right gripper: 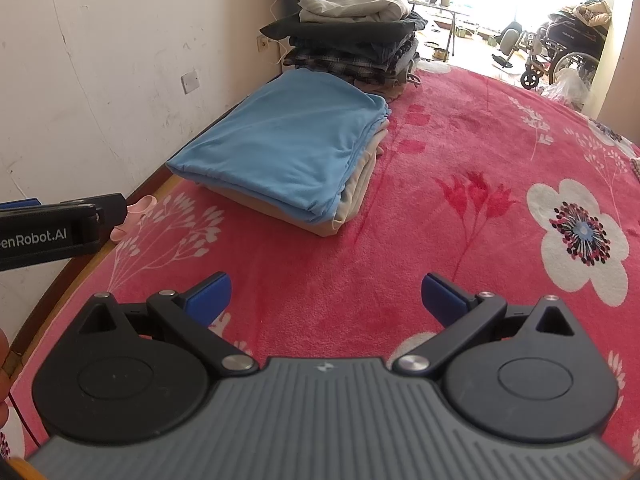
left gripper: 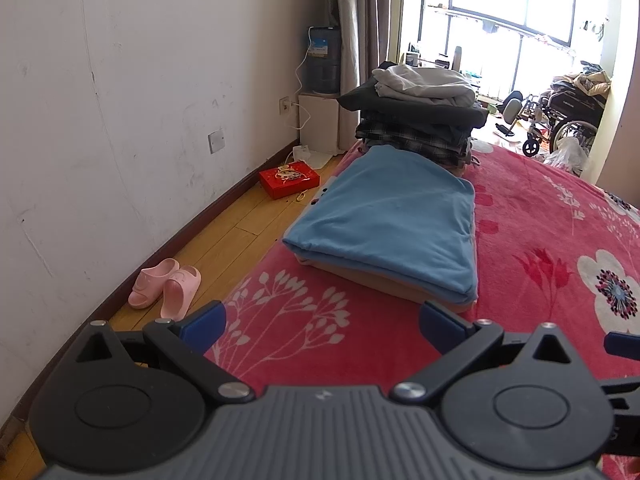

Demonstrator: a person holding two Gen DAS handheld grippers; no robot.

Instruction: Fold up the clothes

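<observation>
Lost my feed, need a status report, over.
Left gripper open, empty. Right gripper open, empty. Blue garment folded on the bed, tall pile behind. Nothing in the way.

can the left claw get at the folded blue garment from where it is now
Probably yes. The left claw is open and empty above the red floral blanket, and the folded blue garment lies just ahead with only bare blanket between them. The tall clothes stack sits behind it, out of the way.
</observation>
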